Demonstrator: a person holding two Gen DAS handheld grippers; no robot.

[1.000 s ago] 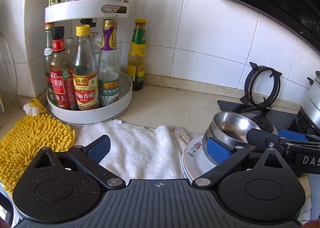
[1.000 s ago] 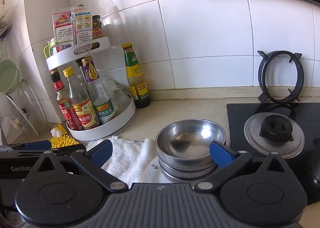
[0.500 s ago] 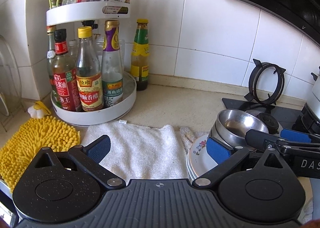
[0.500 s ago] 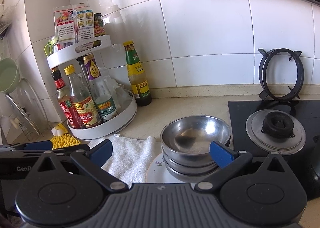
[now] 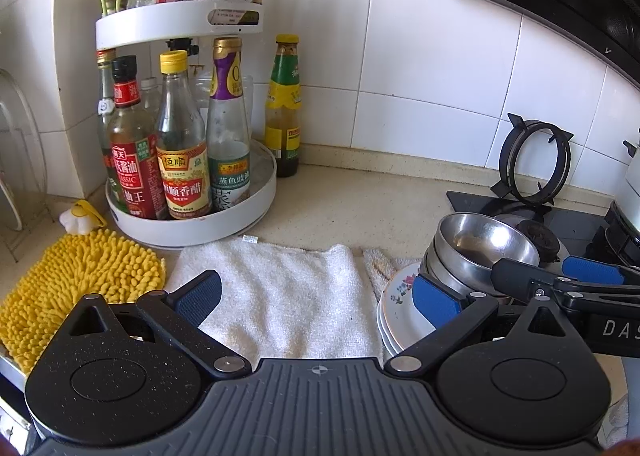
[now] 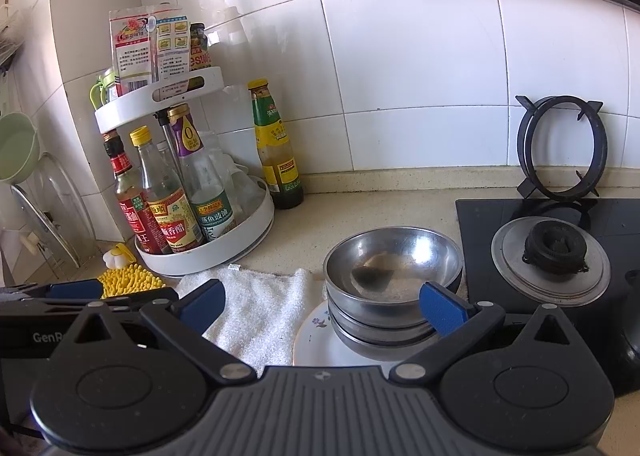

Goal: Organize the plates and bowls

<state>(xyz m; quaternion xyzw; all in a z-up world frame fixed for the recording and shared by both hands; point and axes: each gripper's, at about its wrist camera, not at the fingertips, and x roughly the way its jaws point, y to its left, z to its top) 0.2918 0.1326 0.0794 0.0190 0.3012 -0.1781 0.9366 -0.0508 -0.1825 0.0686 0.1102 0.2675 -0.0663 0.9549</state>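
While both grippers are hovering wide open and holding nothing, stack of nested round stainless-steel bowls is sitting on pile of white floral-rimmed ceramic plates, beside white terry towel. Right gripper is straddling the bowl stack; left gripper is over the towel. Judgement: closing low on lowest bowl wall, lifting straight up, avoiding steel slipping. Plate count hidden; dark patch inside top bowl unclear.

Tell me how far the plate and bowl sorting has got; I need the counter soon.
Done: the nested steel bowls sit stacked on the flowered white plates, beside the white towel. In hand: nothing; the left gripper and right gripper are both open. Left: possibly moving the stack off the counter.
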